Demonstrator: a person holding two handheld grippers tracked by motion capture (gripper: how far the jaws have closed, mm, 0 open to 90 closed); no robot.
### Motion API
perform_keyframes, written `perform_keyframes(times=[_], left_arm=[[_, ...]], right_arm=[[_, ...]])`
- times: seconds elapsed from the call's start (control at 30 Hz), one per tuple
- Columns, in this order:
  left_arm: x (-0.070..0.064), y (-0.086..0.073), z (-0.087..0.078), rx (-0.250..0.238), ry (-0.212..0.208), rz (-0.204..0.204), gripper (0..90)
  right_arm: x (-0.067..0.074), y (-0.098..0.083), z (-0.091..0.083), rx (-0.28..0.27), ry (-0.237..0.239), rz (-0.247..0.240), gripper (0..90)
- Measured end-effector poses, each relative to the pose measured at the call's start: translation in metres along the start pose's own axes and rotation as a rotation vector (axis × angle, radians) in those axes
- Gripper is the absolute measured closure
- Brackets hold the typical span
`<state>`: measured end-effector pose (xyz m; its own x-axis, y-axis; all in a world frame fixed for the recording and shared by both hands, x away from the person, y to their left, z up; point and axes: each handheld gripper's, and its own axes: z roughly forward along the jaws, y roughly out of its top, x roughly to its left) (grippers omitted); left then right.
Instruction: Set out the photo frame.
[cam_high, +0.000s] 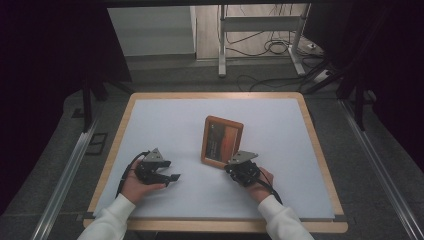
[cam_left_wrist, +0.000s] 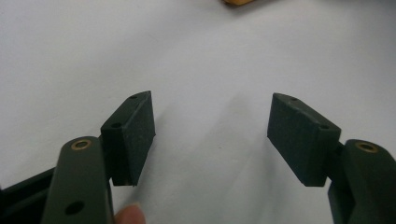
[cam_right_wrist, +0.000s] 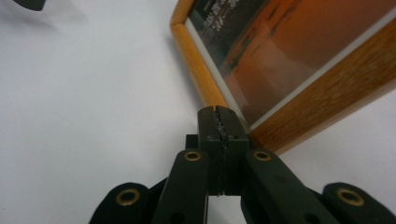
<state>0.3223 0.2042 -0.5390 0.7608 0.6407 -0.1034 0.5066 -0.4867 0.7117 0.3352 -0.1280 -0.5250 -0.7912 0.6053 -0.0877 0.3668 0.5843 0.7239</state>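
Wood all round and glass over the middle: the picture frame (cam_high: 222, 142) lies on the white counter (cam_high: 165, 120) a little right of centre, with an orange print behind the pane. It seems to sit slightly propped rather than dead flat, but I cannot tell from the high view how much.

I'd judge it stiff and fairly light, so it should come up as one rigid piece. The glass is the weak part. It would be slippery under a pad and could crack or pop out if squeezed hard or dropped on a corner. The varnished wooden border (cam_right_wrist: 198, 70) looks smooth too, so a shallow pinch may slide off.

The right tool (cam_right_wrist: 219, 116) has its jaws pressed together with nothing between them, and its tip rests against the frame's near corner, where two sides of the border meet. It looks more like nudging than gripping. The left tool (cam_left_wrist: 210, 135) sits well off to the left with its jaws spread wide over bare counter.

The best hold, to my eye, is across one wooden side, pads on front and back of the border, well clear of the pane.
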Motion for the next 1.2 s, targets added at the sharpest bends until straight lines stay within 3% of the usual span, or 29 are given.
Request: perform_keyframes(times=[0.63, 1.2], left_arm=[[0.000, 0.000, 0.001, 0.012, -0.005, 0.007, 31.2], [0.000, 0.000, 0.002, 0.013, -0.008, 0.008, 30.9]], right_arm=[[-0.013, -0.006, -0.005, 0.007, -0.029, 0.021, 89.6], [-0.016, -0.007, -0.006, -0.003, -0.034, 0.037, 89.6]])
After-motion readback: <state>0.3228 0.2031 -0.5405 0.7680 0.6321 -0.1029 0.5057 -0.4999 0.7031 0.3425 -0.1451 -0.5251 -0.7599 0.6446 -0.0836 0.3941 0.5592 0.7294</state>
